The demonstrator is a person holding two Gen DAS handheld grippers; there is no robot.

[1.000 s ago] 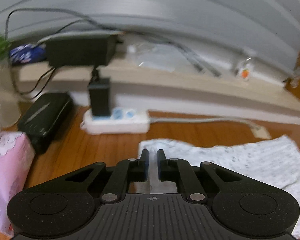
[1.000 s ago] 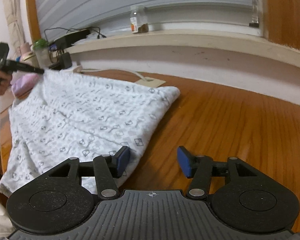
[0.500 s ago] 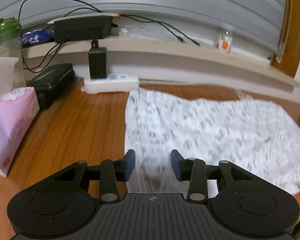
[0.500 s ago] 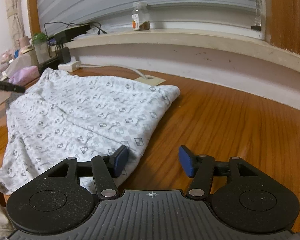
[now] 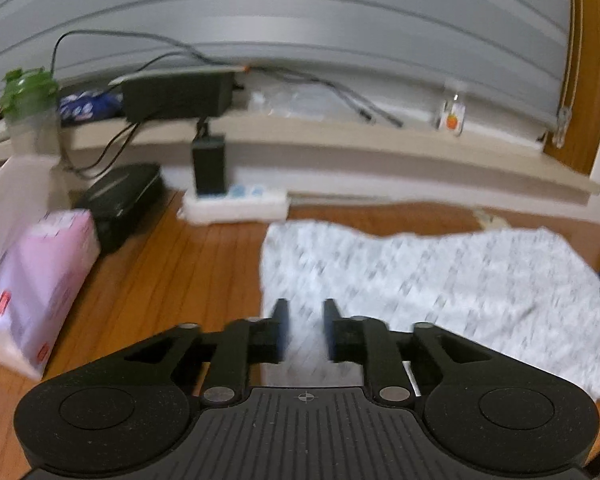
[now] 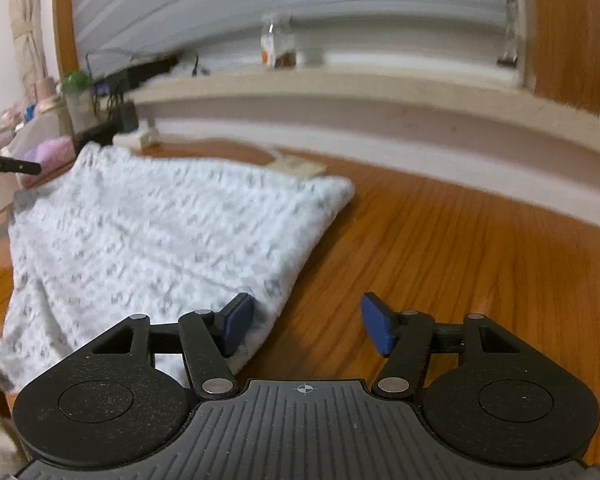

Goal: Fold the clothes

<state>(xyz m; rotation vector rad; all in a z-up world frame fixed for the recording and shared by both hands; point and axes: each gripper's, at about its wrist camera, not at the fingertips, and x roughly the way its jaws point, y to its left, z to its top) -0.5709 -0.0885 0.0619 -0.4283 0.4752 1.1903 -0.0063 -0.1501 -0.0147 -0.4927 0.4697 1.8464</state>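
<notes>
black left gripper (image 5: 304, 330) closing narrowly over white grey-patterned cloth (image 5: 440, 284), not yet pinching. black right gripper (image 6: 306, 330) spread wide, empty, straddling the cloth's corner edge.

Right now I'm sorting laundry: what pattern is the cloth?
White cloth with small grey print, best in right wrist view.

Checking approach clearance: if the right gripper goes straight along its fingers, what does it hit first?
Probably bare wooden table. The right gripper stands open, pointing down at the wood just right of the patterned garment, whose edge lies under its left finger. Depth is unclear, but nothing else shows between the fingers.
</notes>
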